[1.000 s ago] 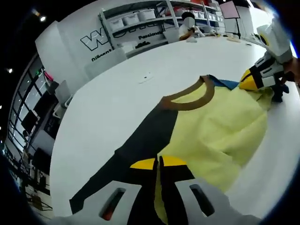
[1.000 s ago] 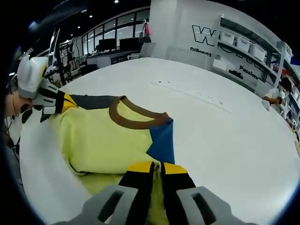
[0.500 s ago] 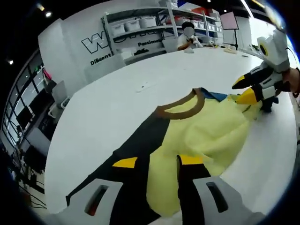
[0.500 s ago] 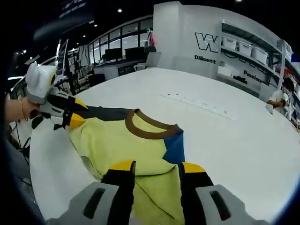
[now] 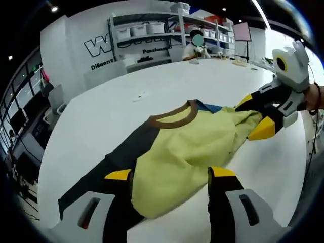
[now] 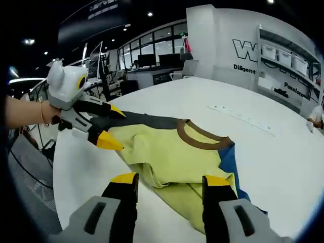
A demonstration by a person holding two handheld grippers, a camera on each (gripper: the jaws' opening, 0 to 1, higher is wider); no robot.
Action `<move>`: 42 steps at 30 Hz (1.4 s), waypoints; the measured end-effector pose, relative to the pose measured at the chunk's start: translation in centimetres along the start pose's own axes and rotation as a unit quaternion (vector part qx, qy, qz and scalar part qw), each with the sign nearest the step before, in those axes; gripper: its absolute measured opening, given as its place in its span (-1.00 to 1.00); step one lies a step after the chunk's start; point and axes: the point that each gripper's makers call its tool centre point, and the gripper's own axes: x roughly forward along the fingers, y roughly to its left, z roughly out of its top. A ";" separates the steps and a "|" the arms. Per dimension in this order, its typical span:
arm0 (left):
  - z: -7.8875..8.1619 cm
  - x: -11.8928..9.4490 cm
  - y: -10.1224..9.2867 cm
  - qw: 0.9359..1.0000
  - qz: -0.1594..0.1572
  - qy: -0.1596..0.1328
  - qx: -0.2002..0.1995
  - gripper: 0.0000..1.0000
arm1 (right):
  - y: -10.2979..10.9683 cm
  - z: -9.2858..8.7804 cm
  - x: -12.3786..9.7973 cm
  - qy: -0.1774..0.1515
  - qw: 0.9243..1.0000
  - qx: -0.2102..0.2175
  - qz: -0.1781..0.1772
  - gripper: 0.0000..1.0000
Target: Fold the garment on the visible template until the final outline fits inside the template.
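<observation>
Two tongs: left tongs (image 5: 169, 177) and right tongs (image 6: 168, 181), each seen from its own view with jaws spread and nothing between them.
Change, tongs: both were clamped on yellow fabric a second ago; both have since released and lifted back.
Opposite tongs: each pair appears, jaws apart, in the other's view, at opposite ends of the fabric.
Garment: yellow T-shirt (image 6: 172, 152), brown collar (image 6: 202, 139), with a dark panel (image 5: 116, 157) and a blue patch (image 6: 230, 162), lying folded over and rumpled on the white table (image 6: 167, 96).
Template: outline cannot be told apart from the garment.
Task meaning: one fold appears laid; further folds probably needed.
</observation>
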 end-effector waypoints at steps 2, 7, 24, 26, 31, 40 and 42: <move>-0.2 -0.1 -0.5 1.000 -0.005 0.002 0.005 0.30 | 0.8 0.0 0.5 0.002 1.000 -0.019 0.008 -0.17; -0.5 -0.4 -1.5 1.000 -0.014 0.004 0.010 0.27 | 1.9 0.2 1.8 0.005 0.998 -0.054 0.021 -0.58; 0.3 -1.0 -5.4 0.999 -0.028 -0.015 0.028 -0.01 | 4.5 1.7 0.3 -0.013 0.998 -0.020 0.055 -1.00; 0.3 -1.1 -5.8 0.999 -0.029 -0.015 0.026 -0.04 | 5.1 2.1 0.0 -0.015 0.998 -0.020 0.058 -1.00; 0.5 -1.2 -6.4 0.999 -0.021 -0.023 0.024 -0.12 | 6.5 3.8 -1.0 -0.032 0.997 -0.028 0.065 -1.00; 1.1 -1.7 -4.7 1.000 0.006 -0.029 0.002 -0.66 | 6.9 5.4 -2.3 -0.050 0.996 -0.053 0.051 -1.00; 1.2 -2.1 -4.1 0.999 0.012 -0.030 0.003 -0.77 | 6.9 5.4 -2.4 -0.050 0.996 -0.055 0.046 -1.00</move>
